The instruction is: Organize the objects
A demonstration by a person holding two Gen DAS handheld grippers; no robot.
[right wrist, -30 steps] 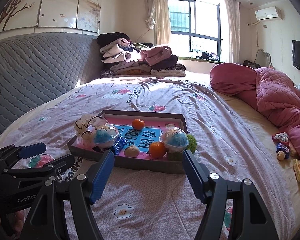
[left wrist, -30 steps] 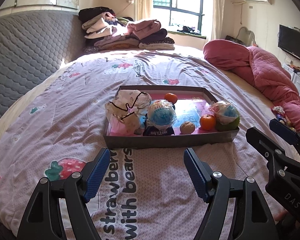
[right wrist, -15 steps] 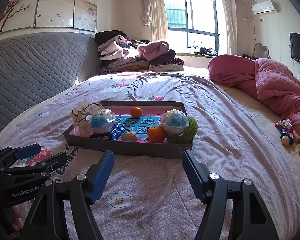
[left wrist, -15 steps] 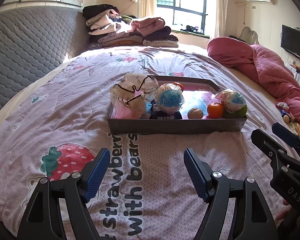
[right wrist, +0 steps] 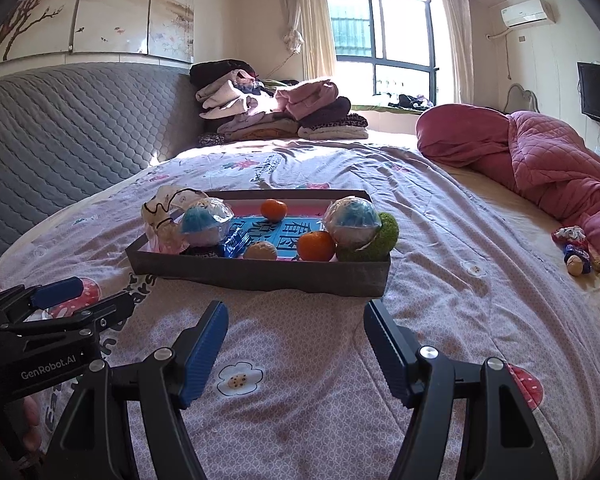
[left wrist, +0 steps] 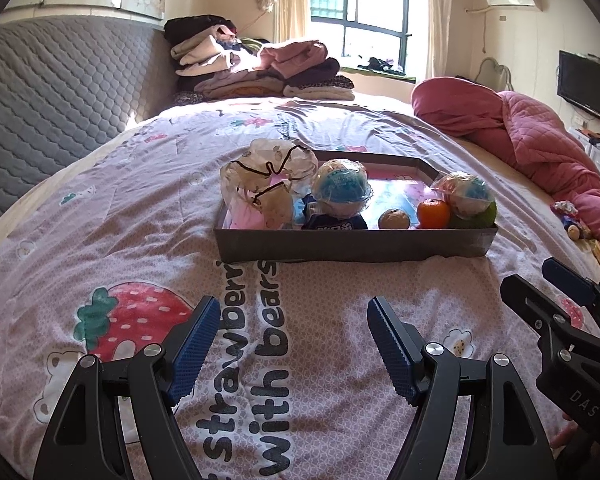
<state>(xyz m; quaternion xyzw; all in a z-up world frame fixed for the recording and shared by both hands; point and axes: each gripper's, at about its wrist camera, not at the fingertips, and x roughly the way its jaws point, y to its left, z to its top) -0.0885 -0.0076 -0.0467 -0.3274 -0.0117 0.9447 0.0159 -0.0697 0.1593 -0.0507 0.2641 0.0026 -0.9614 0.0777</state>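
A shallow dark tray [left wrist: 352,245] sits on the bed [left wrist: 100,240], on a pink cover printed with strawberries and the words "strawberry with bears". Inside the tray, at its left end, lies a crumpled clear bag with black cord [left wrist: 266,188]; beside it is a blue-topped wrapped ball [left wrist: 342,189] resting over a dark blue packet. Towards the right end sit a small tan ball [left wrist: 394,219], an orange [left wrist: 433,213], and a second wrapped ball [left wrist: 466,196] leaning on a green fuzzy ball [right wrist: 382,236]. Another orange [right wrist: 273,209] lies near the tray's far wall. The left gripper [left wrist: 292,346] hovers over the cover short of the tray, its blue-padded jaws spread wide and holding nothing. The right gripper [right wrist: 294,346] hangs alongside it, likewise spread and empty, facing the tray's right half. A rumpled pink quilt [right wrist: 540,156] lies along the right side of the bed, and folded clothes [right wrist: 276,108] are stacked by the grey headboard
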